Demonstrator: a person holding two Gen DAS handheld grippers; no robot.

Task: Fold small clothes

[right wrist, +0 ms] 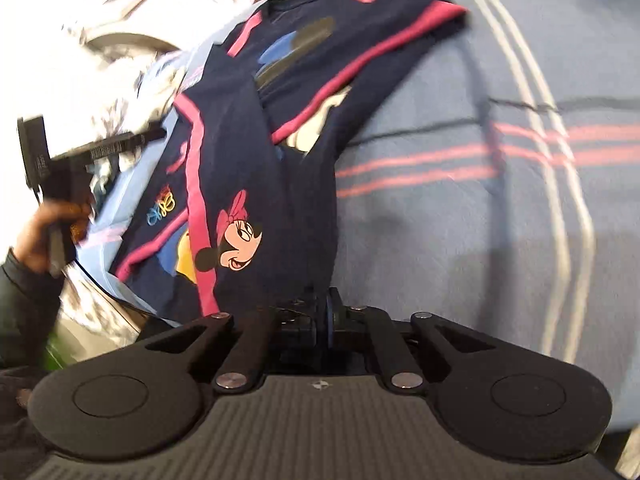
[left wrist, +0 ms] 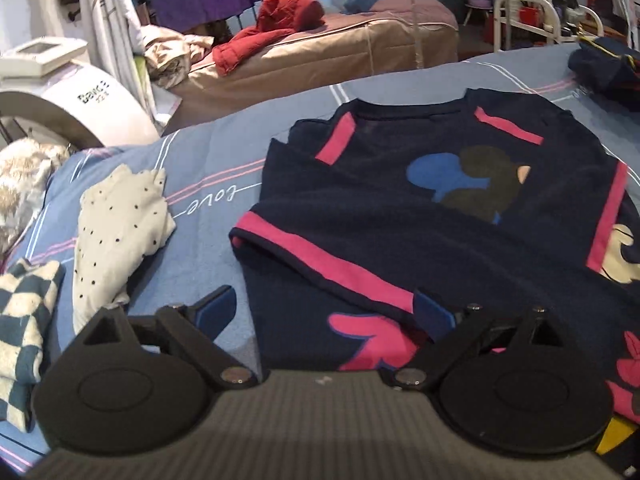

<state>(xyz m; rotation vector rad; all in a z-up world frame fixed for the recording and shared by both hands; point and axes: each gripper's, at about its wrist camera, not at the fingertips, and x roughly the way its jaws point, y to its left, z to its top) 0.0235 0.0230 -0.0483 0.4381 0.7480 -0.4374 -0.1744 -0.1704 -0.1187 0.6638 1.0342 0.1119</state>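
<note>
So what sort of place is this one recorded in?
Most likely a lived-in bedroom: the navy shirt lies on a striped blue bedsheet, a second bed stands behind, and clothes hang along the wall.

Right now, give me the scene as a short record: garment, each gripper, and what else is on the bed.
garment: navy shirt with pink stripes, lying on the blue bedsheet, both sleeves folded in
left gripper: open, fingers straddling the shirt's near left edge
right gripper: shut on the shirt's hem
nearby left: dotted cloth, checkered cloth
far right: dark bundle
</note>
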